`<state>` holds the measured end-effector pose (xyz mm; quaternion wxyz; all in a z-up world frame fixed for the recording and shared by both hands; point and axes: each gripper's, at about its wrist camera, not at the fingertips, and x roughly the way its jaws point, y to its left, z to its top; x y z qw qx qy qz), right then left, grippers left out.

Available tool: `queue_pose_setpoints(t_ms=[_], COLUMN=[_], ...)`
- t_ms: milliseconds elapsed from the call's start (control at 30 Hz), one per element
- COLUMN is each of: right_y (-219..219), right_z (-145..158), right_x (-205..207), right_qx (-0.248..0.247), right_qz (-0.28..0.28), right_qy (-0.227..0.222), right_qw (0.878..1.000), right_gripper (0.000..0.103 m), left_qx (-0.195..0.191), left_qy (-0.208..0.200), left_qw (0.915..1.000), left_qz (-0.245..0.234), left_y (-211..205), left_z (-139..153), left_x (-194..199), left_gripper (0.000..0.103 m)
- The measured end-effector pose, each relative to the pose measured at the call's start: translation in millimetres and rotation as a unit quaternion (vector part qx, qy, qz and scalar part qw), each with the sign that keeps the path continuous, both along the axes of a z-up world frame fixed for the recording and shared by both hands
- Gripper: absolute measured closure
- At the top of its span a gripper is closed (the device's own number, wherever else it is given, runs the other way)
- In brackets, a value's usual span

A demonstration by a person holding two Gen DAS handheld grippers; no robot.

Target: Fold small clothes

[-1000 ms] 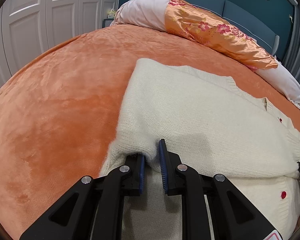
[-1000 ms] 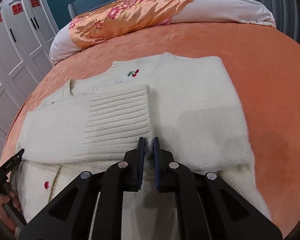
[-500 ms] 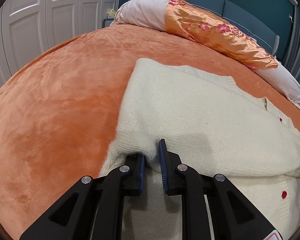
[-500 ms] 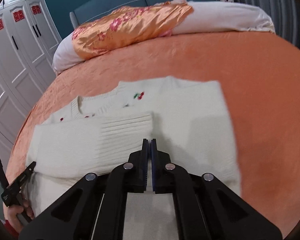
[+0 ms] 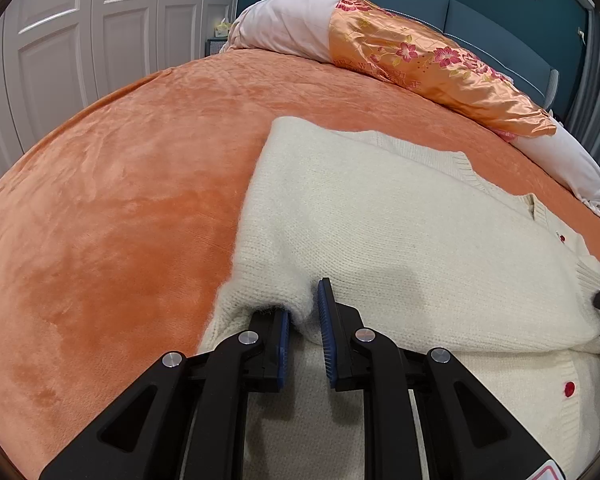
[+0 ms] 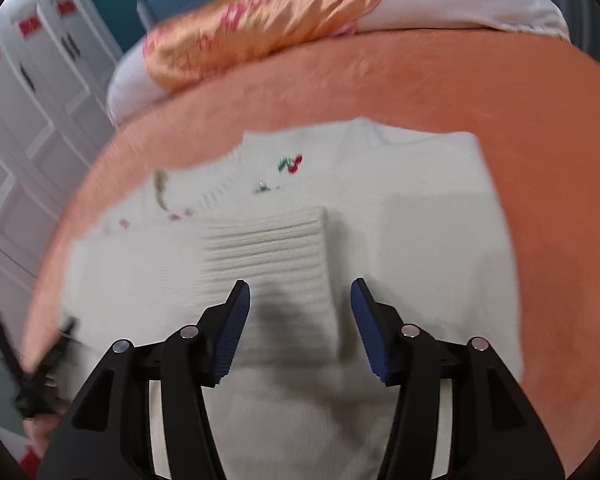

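Cardigan (image 5: 380,220), cream knit with red buttons and a small cherry motif near the neck, lies flat on the orange bed cover (image 5: 120,200), its sleeves folded across the body so the garment makes a compact block for the next fold. Left gripper (image 5: 302,328) stays nearly closed on a pinch of the knit at the near edge, probably to anchor that side. Right gripper (image 6: 298,324) is opening above the ribbed cuff (image 6: 268,248), nothing between its jaws, the sleeve apparently released.
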<state>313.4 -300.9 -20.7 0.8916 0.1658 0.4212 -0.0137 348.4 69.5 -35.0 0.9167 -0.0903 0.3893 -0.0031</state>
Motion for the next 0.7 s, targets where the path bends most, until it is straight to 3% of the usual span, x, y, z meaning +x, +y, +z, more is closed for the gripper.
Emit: queue_pose_setpoints(t_ms=[33, 67, 200, 233, 300, 333, 467, 533, 567, 667, 700], right_y=[5, 7, -5, -11, -22, -22, -23, -21, -21, -16, -13], right_z=[1, 5, 41, 35, -4, -15, 14, 25, 23, 4, -3], right_x=[9, 15, 19, 21, 32, 30, 12, -8, -13, -14, -12], right_qx=[-0.019, -0.027, -0.024, -0.029, -0.028, -0.029, 0.012, 0.021, 0.033, 0.05, 0.044], right_qz=[0.004, 0.007, -0.002, -0.009, -0.019, -0.012, -0.016, -0.015, -0.012, -0.003, 0.0], right_qy=[-0.002, -0.007, -0.076, -0.07, -0.004, -0.006, -0.036, -0.051, -0.046, -0.005, 0.009], right_qw=[1.0, 1.0, 0.997, 0.997, 0.999, 1.0, 0.999, 0.998, 0.998, 0.999, 0.999], right_gripper=[0.071, 0.097, 0.098, 0.098, 0.099, 0.098, 0.093, 0.072, 0.051, 0.05, 0.061], left_qx=[0.0, 0.0, -0.002, -0.001, 0.006, 0.008, 0.007, 0.007, 0.005, -0.016, -0.027], left_qy=[0.0, 0.0, -0.002, -0.002, -0.002, -0.002, -0.002, -0.001, -0.001, 0.006, 0.013], left_qw=[1.0, 1.0, 1.0, 1.0, 0.9999, 0.9999, 0.9999, 0.9999, 0.9999, 0.9998, 0.9995], left_qz=[0.0, 0.0, -0.004, -0.007, -0.009, -0.009, -0.009, -0.009, -0.009, -0.011, -0.008], left_y=[0, 0, 0, -1, -3, -4, -4, -4, -3, 1, 4], left_z=[0, 0, 0, -1, -1, -1, 1, 0, 0, 2, 5], left_x=[0, 0, 0, 1, 1, 1, 1, 1, 1, 2, 2], left_gripper=[0.087, 0.087, 0.084, 0.082, 0.081, 0.081, 0.081, 0.081, 0.081, 0.08, 0.079])
